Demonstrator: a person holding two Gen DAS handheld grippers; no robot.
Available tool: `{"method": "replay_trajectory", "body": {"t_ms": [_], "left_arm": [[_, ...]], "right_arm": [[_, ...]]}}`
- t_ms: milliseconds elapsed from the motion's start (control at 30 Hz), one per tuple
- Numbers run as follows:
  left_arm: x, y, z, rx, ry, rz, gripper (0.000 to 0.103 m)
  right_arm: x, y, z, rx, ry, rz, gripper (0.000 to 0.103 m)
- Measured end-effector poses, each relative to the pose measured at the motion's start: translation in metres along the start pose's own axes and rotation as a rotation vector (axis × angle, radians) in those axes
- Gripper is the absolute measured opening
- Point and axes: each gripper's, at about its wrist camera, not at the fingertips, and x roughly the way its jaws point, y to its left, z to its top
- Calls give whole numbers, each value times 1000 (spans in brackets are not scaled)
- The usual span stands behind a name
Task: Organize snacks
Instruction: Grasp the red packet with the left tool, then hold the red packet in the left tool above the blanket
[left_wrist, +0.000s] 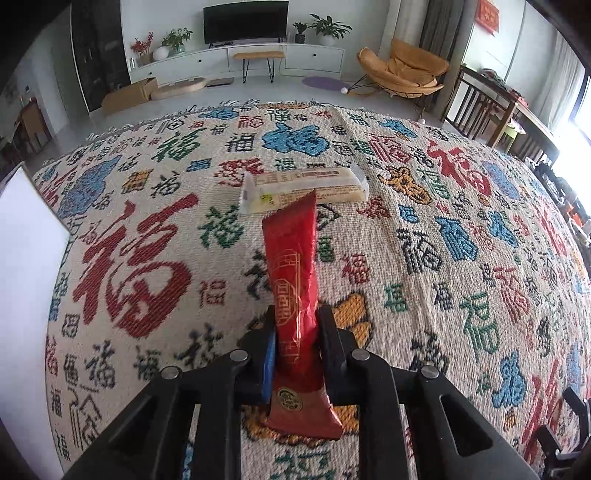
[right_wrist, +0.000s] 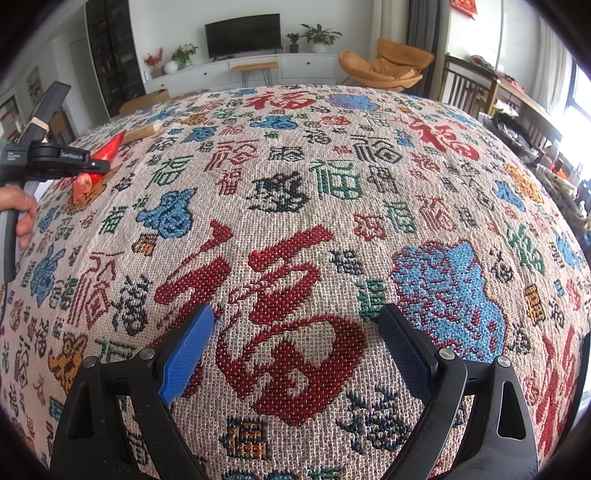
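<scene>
My left gripper (left_wrist: 297, 321) is shut on a long red snack packet (left_wrist: 293, 266) and holds it pointing forward, a little above the patterned cloth (left_wrist: 461, 240). Beyond the packet's far tip, a cream-coloured snack bar in a clear wrapper (left_wrist: 306, 186) lies crosswise on the cloth. In the right wrist view the left gripper (right_wrist: 98, 164) with the red packet (right_wrist: 96, 166) shows at the far left, and the cream bar (right_wrist: 142, 132) lies behind it. My right gripper (right_wrist: 295, 325) is open and empty, low over the cloth (right_wrist: 295, 221).
A white board or box edge (left_wrist: 26, 258) stands at the left of the cloth. Beyond the table are a TV stand (left_wrist: 236, 59), an orange chair (left_wrist: 402, 70), and a wooden table with chairs (left_wrist: 495, 110) at the right.
</scene>
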Motion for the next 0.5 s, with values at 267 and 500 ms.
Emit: {"method": "replay_trajectory", "body": {"t_ms": [267, 500], "left_arm": [[-82, 42, -77, -41, -34, -34, 19], [-110, 73, -135, -97, -12, -85, 23]], "right_arm": [[0, 0, 0, 0, 0, 0, 93], [0, 0, 0, 0, 0, 1, 93]]}}
